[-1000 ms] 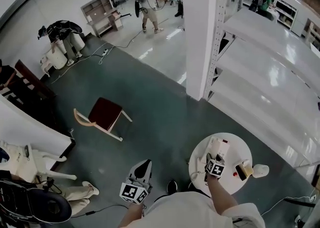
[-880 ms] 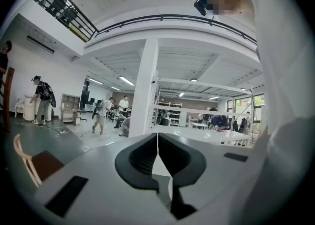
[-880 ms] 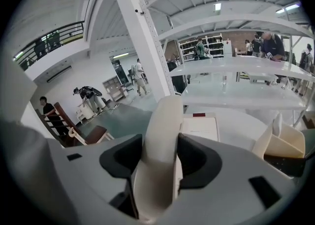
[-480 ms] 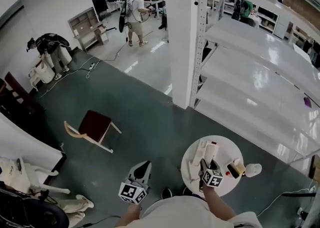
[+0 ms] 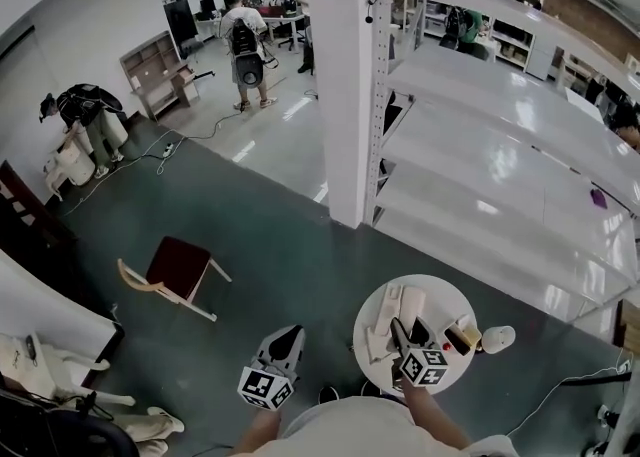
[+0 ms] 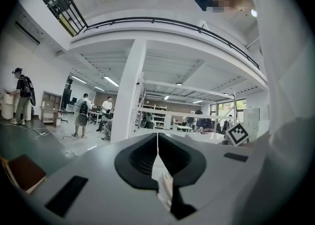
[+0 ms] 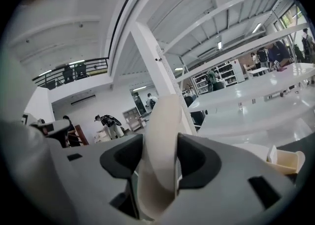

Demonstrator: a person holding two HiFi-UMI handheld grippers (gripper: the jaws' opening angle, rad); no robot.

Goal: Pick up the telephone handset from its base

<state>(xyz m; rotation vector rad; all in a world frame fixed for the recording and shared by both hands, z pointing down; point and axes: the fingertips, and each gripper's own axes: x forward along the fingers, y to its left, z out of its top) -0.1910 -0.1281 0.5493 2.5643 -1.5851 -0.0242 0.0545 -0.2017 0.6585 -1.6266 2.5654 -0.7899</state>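
Low in the right gripper view, my right gripper clamps the cream telephone handset upright between widely parted jaws. At the head view's lower centre, the base sits on a round white table. My left gripper is closed and empty.

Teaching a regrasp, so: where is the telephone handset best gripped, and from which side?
Take the handset by its slim middle, jaws across its narrow width, coming in square to its length. The right tool holds it so: the curved bar fits snugly in its grip, so it likely won't twist.
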